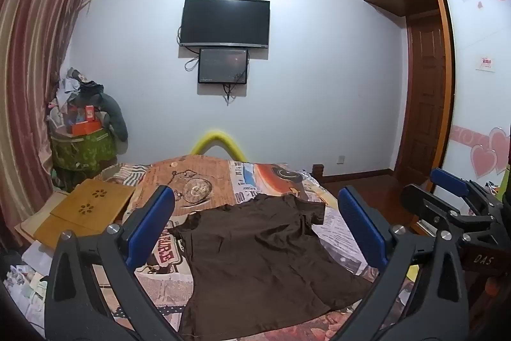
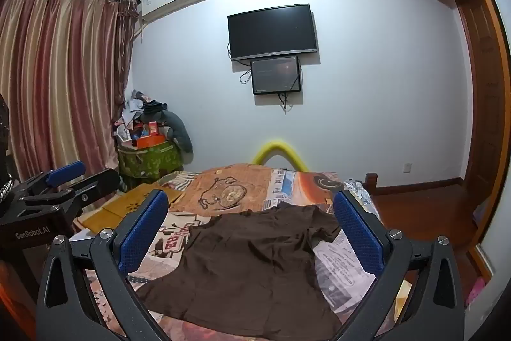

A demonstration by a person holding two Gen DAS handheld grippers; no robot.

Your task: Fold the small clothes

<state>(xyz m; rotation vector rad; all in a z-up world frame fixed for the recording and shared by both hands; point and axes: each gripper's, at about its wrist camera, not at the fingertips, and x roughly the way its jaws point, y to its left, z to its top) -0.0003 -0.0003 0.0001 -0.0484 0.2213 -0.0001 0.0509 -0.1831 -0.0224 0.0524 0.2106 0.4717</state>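
Brown shirt [image 1: 255, 258] lies crumpled on bed [image 1: 204, 181], its near hem cut off. Left gripper [image 1: 255, 226] and right gripper [image 2: 250, 230] both spread wide, grasping nothing.

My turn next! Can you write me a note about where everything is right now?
Left claw: open, empty, above the bed.
Right claw: open, empty, beside the left one.
The brown shirt lies spread out and a bit wrinkled on the patterned bedspread, sleeves at the far end.
Done: nothing folded yet.
Left: smooth it, fold it.
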